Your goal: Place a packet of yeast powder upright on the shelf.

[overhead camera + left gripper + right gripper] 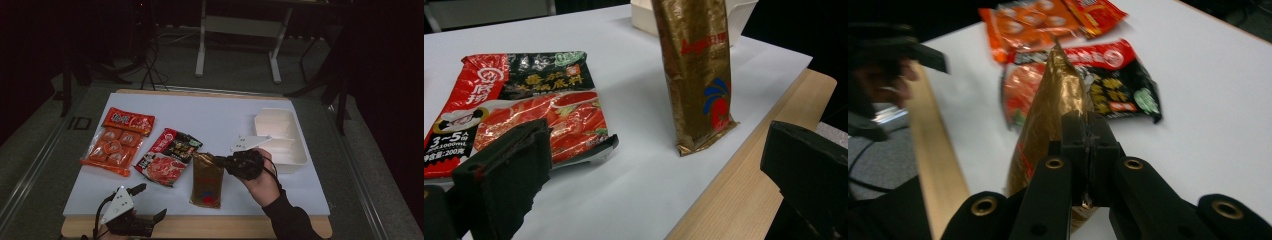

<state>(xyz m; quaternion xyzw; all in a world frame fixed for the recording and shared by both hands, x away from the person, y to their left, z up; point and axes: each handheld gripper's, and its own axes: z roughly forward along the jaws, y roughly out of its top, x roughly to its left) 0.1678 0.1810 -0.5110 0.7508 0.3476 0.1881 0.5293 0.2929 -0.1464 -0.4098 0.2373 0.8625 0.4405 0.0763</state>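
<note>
The right gripper [220, 161] is clenched on the top edge of the gold pouch [206, 180]. In the right gripper view both black jaws meet on the pouch's upper seam [1083, 150], pressed flat together with the foil between them. In the left gripper view the gold pouch [696, 75] hangs nearly upright, its bottom corner at or just above the white table sheet [634, 190]; whether it touches cannot be told.

From the high view, taking the sheet [215, 120] as the dial, the gold pouch lies at about 6 o'clock, close to the near wooden edge [200, 226]. The red and black packet [168, 156] lies just beside it toward 8 o'clock. The orange packet [111, 150] lies at 9 o'clock, with the smaller red packet [128, 121] touching its far end. The white tray [280, 135] sits at 3 o'clock, just behind the right hand [262, 182].

The left gripper [148, 202] is released: its jaws stand wide apart with nothing between them. It is held at 7 o'clock, over the near wooden edge, well apart from the pouch.
</note>
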